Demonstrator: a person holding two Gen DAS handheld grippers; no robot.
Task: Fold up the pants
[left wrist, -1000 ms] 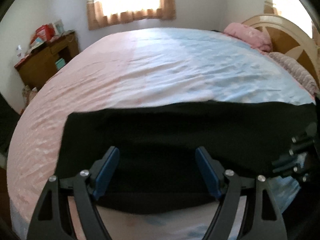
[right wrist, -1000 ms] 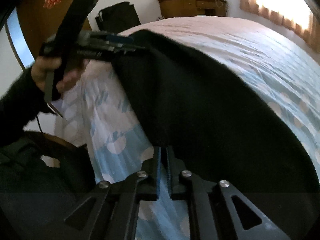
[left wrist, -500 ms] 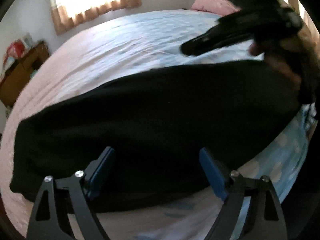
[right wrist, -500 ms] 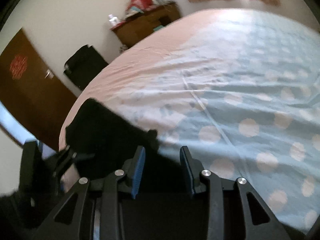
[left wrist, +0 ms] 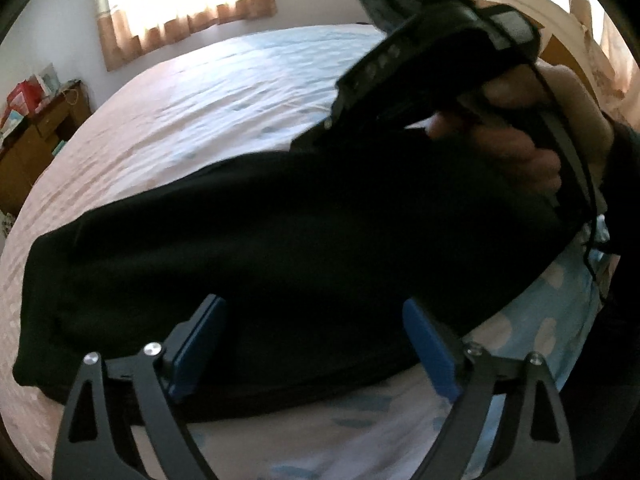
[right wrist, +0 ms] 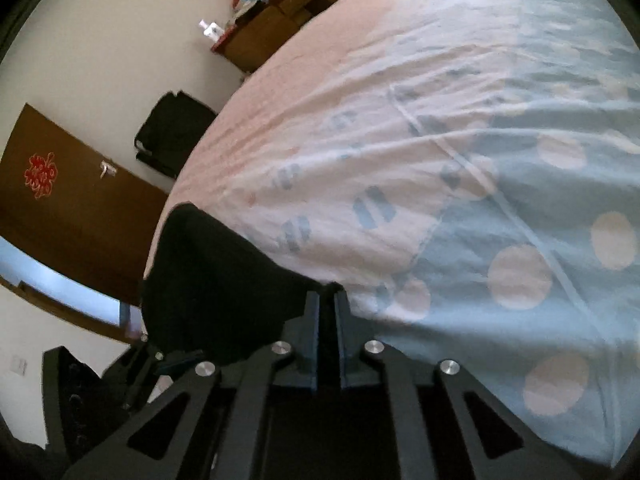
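The black pants [left wrist: 280, 240] lie folded lengthwise across the near edge of the bed [left wrist: 224, 92]. My left gripper [left wrist: 312, 344] is open, its blue pads spread wide just above the pants' near edge. In the right wrist view my right gripper [right wrist: 327, 304] is shut on the edge of the pants [right wrist: 216, 280], which trail down to the left. In the left wrist view the right gripper's body and the hand holding it [left wrist: 460, 92] hover over the right end of the pants.
The bed has a pink and blue dotted sheet [right wrist: 520, 208]. A wooden dresser [left wrist: 36, 144] with clutter stands at the far left, a curtained window [left wrist: 180, 4] behind. A brown door [right wrist: 60, 200] and black bag [right wrist: 172, 132] are beside the bed. A headboard [left wrist: 560, 20] is at right.
The right gripper has gone from open to shut on the pants' edge. It now sits closer and larger in the left wrist view. The left gripper stays open over the pants.
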